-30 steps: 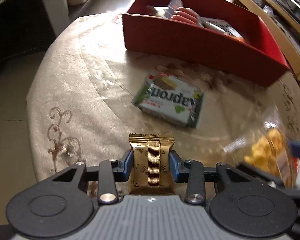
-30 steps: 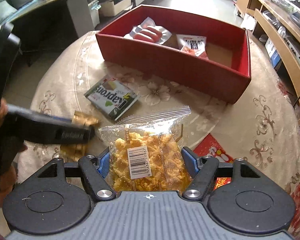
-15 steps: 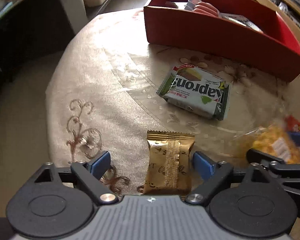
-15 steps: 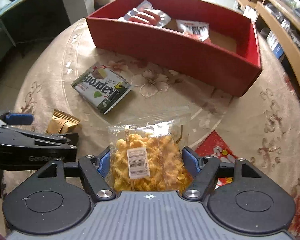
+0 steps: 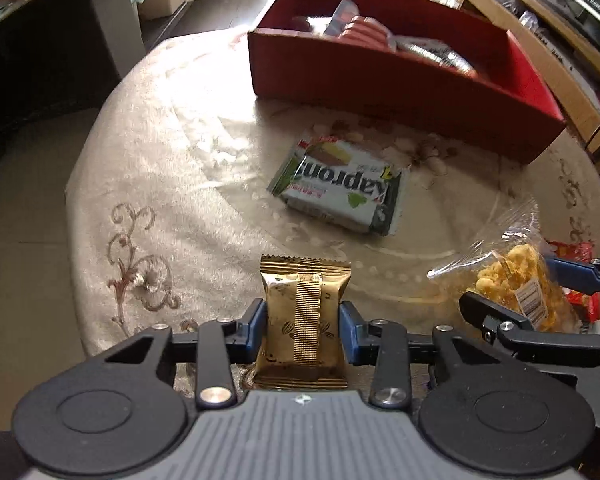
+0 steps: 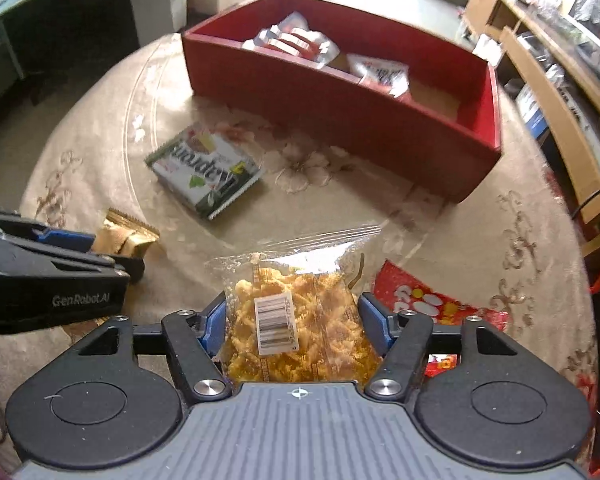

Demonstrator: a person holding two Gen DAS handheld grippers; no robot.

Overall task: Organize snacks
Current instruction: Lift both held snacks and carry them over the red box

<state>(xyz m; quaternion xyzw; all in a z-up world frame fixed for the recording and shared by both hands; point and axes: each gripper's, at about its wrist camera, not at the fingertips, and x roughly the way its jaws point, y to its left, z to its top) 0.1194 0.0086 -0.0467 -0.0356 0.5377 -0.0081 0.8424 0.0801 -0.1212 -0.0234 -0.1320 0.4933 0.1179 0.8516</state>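
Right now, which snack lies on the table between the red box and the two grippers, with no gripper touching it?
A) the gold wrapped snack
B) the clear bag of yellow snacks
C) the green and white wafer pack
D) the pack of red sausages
C: the green and white wafer pack lies free on the cloth in front of the red box, while the left gripper and the right gripper hold other snacks.

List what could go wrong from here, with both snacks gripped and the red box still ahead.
1. The clear bag of yellow crisps is soft and bulges between the right gripper's fingers, whose jaws have just been closing; it may crush or slip.
2. The left gripper holds the gold packet close beside the right one; they could collide heading to the red box.
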